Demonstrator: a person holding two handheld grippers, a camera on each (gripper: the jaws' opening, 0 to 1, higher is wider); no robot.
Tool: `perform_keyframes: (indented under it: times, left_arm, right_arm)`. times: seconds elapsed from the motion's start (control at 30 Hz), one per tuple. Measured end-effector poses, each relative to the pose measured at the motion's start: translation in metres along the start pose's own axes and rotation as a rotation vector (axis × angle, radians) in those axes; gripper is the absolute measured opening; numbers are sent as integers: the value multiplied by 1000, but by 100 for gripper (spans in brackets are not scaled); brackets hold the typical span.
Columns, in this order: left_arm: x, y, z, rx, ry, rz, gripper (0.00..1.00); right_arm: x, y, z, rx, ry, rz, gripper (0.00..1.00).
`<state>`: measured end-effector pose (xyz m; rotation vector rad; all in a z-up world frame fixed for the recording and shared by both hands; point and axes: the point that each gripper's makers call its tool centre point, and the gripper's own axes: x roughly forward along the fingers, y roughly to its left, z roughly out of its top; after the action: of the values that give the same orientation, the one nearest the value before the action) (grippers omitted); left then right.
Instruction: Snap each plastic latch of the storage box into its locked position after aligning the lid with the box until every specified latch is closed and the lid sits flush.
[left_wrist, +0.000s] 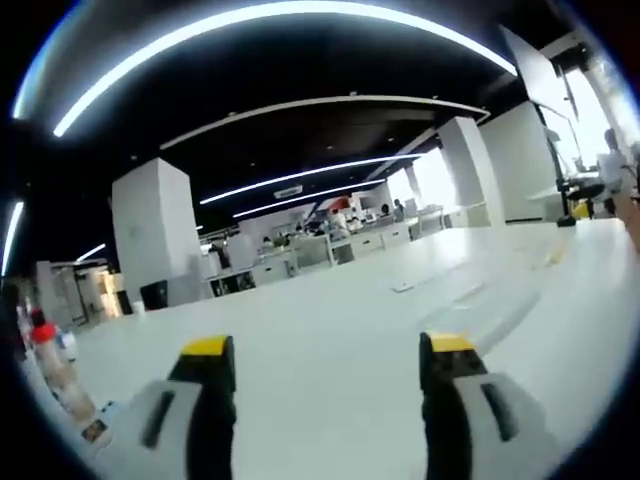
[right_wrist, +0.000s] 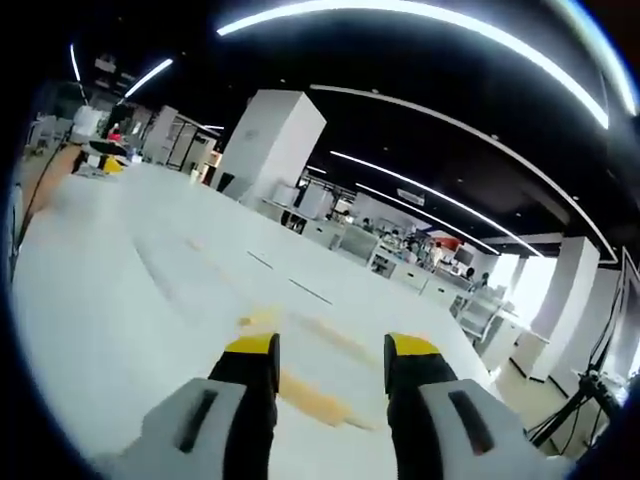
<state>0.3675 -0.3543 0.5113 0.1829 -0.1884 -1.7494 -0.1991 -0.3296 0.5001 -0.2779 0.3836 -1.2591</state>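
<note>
Distant desks (left_wrist: 330, 245) and people too small to tell.

A broad, smooth white tabletop (left_wrist: 330, 330) stretches ahead in the left gripper view, with a small flat pale object (left_wrist: 402, 287) lying on it far off. In the right gripper view the same kind of white surface (right_wrist: 130, 300) carries blurred yellowish-tan streaks (right_wrist: 310, 395) near its close edge.
</note>
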Motion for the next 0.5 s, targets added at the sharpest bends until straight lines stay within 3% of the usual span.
perform_keyframes:
  times: [0.33,0.5]
  left_arm:
    - [-3,0,4,-2,-13,-9,75]
    - [-7,-9,17,13,-28,-34,74]
  right_arm:
    - [-6,-11,2,23,-25,-23,42]
    - [-13,-22,4,53,-47,-48,42]
